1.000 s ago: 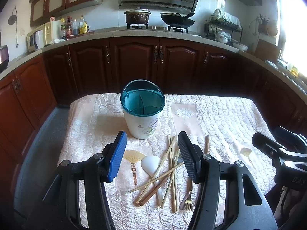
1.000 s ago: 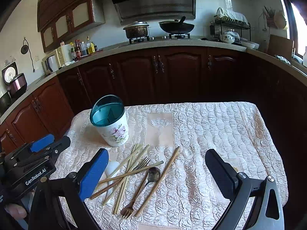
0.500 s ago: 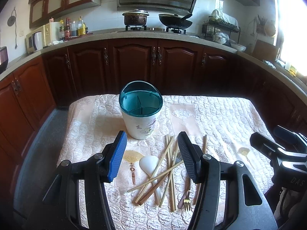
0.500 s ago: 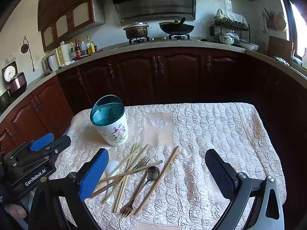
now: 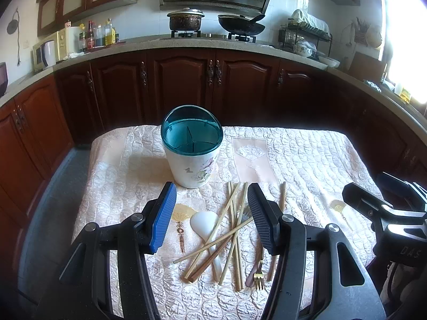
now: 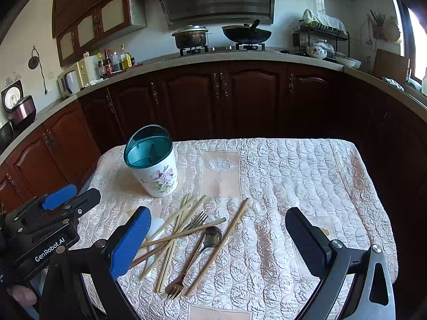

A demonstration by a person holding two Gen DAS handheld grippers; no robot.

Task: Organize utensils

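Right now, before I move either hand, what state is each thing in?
Utensil holder: upright, compartments empty.
Chopsticks: loose, crisscrossed on the tablecloth.
Metal spoon: lying flat among the chopsticks.
Forks: lying flat.
White spoon: lying under chopsticks.
Left tongs: open, holding nothing.
Right tongs: open, holding nothing.

A: How many do we count of each kind?
B: We count one holder (image 6: 160, 178), two forks (image 6: 174, 290), two spoons (image 6: 213, 234).
A: Chopsticks (image 6: 216, 246)?
B: At least six; overlap prevents our exact count.
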